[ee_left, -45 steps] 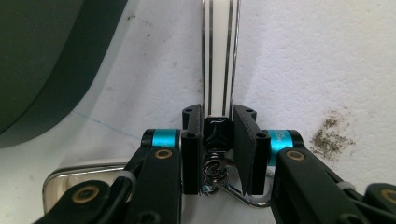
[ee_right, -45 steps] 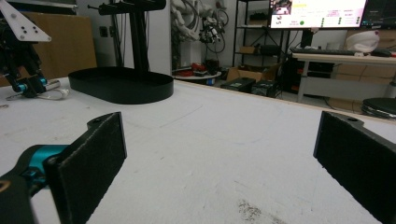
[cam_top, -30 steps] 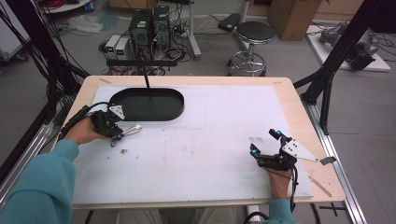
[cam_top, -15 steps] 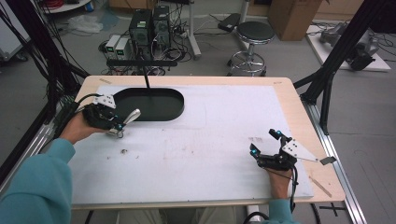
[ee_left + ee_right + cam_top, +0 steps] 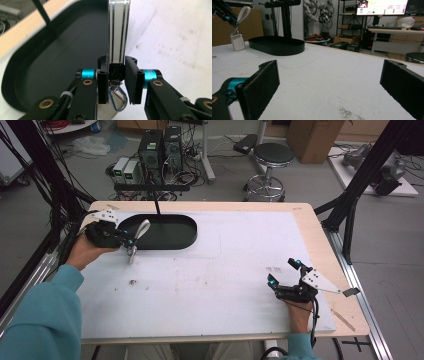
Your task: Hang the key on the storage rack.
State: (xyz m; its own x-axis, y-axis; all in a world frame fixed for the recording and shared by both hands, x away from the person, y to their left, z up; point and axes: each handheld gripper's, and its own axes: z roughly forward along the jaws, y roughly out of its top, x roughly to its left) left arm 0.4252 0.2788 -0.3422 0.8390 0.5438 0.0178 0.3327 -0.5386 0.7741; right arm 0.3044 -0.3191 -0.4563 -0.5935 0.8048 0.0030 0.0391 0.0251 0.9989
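Observation:
My left gripper (image 5: 127, 240) is at the near left rim of the black oval tray (image 5: 170, 232), shut on the black clasp of a white strap (image 5: 143, 227). The strap sticks out over the tray, and a small white tag (image 5: 131, 255) hangs from it on a metal ring. In the left gripper view the jaws pinch the clasp (image 5: 116, 70), the striped strap (image 5: 118, 32) runs ahead over the tray (image 5: 50, 62), and the ring (image 5: 117, 100) hangs below. My right gripper (image 5: 283, 272) rests open on the white mat at the near right, holding nothing.
A thin black post (image 5: 157, 205) rises from the tray's far side. The right gripper view looks across the mat to the tray (image 5: 277, 45), the hanging tag (image 5: 238, 42) and the left gripper (image 5: 224, 13). A stool (image 5: 272, 157) and computers (image 5: 160, 145) stand beyond the table.
My left gripper has lifted the strap and tag off the mat and carried them away from me to the tray's rim. The right gripper has stayed still.

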